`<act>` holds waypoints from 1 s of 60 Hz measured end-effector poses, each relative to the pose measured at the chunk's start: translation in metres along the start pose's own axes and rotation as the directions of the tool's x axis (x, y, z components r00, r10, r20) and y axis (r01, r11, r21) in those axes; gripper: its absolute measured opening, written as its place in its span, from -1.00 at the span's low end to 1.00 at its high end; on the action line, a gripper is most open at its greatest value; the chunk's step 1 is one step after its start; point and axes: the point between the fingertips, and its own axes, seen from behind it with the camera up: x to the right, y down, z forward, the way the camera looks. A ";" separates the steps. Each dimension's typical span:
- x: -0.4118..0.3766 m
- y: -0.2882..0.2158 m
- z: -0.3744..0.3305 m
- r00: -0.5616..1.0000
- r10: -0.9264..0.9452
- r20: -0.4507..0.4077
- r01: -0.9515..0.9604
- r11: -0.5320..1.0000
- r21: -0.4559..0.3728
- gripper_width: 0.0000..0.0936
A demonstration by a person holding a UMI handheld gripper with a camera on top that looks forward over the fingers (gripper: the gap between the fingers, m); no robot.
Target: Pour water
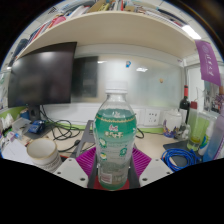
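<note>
Both claw (114,172) pads pressing upright water bottle (115,140), desk (150,145) beyond

tool (115,172) | level, pointing forward | both fingers (84,160) pressed on bottle (115,140), held upright
</note>
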 end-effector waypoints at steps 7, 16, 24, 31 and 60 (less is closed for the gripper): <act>0.008 0.007 -0.014 1.000 -0.006 -0.025 0.004 0.998 -0.061 0.62; 0.016 0.025 -0.073 0.995 -0.042 -0.090 0.030 0.991 -0.131 0.82; -0.008 0.026 -0.157 0.991 0.018 -0.131 -0.041 0.984 -0.175 0.82; -0.051 -0.003 -0.227 0.991 0.065 -0.114 -0.084 0.981 -0.174 0.82; -0.178 -0.120 -0.372 0.991 0.110 -0.081 -0.117 0.988 -0.098 0.82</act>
